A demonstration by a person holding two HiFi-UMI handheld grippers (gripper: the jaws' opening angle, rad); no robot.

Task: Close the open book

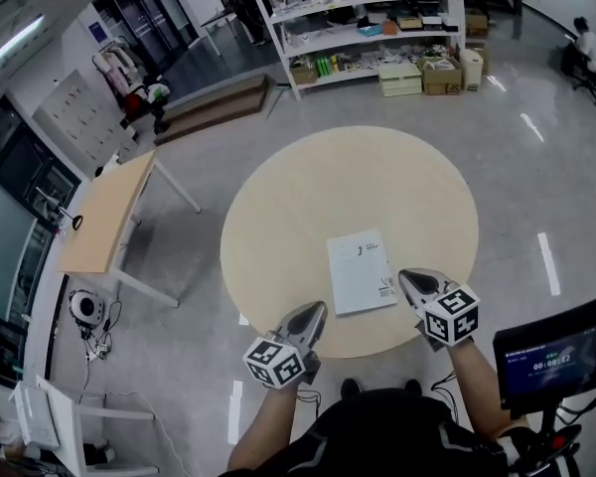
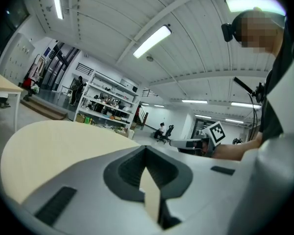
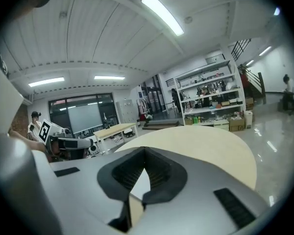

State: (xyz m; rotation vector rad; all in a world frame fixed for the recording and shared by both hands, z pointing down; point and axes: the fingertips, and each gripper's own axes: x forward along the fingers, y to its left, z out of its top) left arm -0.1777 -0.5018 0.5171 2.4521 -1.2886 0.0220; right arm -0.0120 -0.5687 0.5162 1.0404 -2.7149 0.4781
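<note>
A white book lies flat and closed, cover up, on the round beige table near its front edge. My left gripper hovers at the table's front rim, just left of the book, jaws together with nothing between them. My right gripper is held just right of the book's lower right corner, also shut and empty. In the left gripper view, the shut jaws point level across the tabletop. The right gripper view shows the same for its jaws. The book is in neither gripper view.
A rectangular wooden desk stands to the left of the round table. Loaded shelves with boxes on the floor line the back wall. A small screen on a stand is at my lower right. A person sits far right.
</note>
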